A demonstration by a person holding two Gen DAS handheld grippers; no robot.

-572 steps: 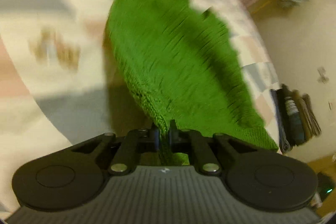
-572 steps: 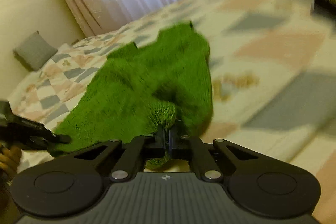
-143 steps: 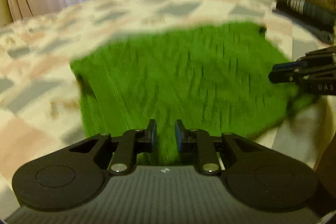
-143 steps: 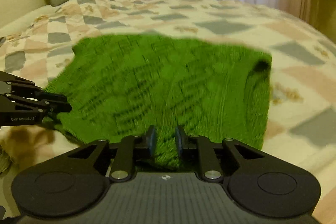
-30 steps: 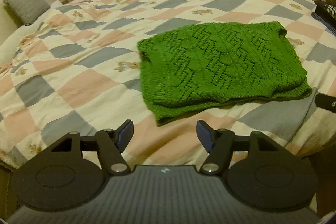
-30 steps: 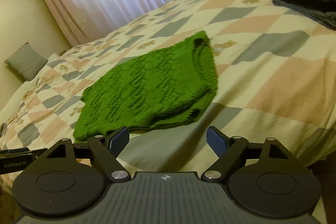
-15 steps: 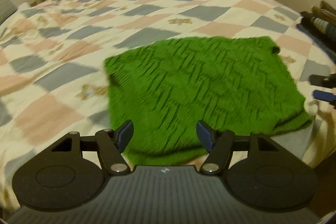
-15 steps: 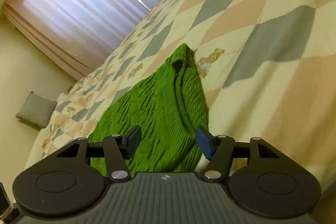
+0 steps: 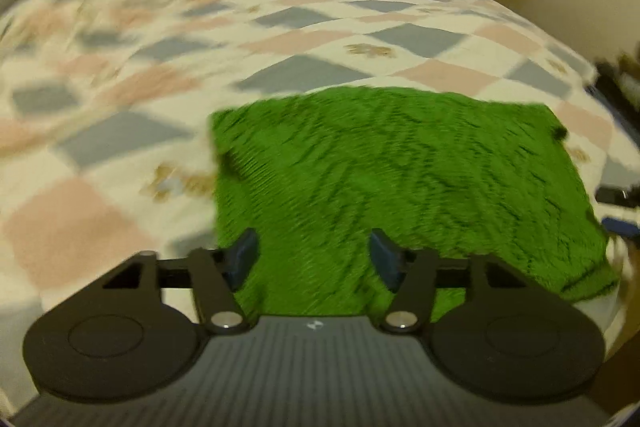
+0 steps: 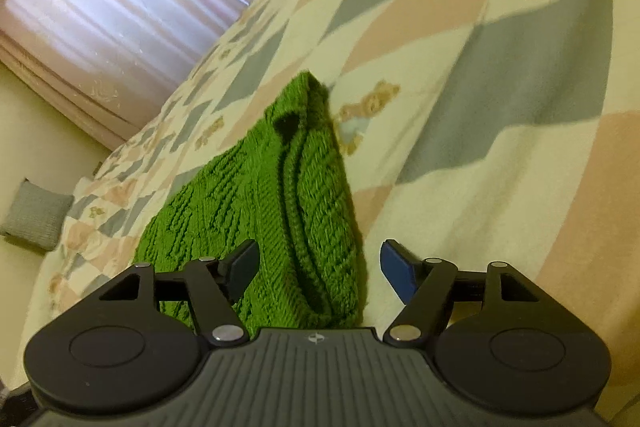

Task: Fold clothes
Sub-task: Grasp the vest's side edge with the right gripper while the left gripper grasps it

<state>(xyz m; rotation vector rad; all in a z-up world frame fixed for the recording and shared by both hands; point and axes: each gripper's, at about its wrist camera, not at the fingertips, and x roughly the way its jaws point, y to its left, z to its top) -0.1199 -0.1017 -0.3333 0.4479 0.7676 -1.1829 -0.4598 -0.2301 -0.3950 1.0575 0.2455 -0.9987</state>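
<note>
- A second earlier both tongs had hung back from the bed with the whole green sweater (image 9: 400, 179) in view; at this moment both had closed in on its near edge, so EARLIER motion was toward the garment.
- The left tongs (image 9: 314, 255) stood spread wide and empty, low over the near hem, which filled the lower middle of the left wrist view; that frame was blurred by motion.
- The right tongs (image 10: 318, 267) were likewise spread and holding nothing, straddling the near right corner of the sweater (image 10: 280, 211), where a ribbed seam ran up the middle of the frame.
- The sweater lay flat on the checked quilt (image 9: 120, 147) as a folded rectangle, centre and right in the left view, centre-left in the right view.
- Contact between fingers and knit could not be told.
- Judged from this, another fold was being set up: both tongs looked poised to pinch the near edge and carry it over.
- A small grey cushion (image 10: 36, 217) sat at the left edge of the right view, well apart.
</note>
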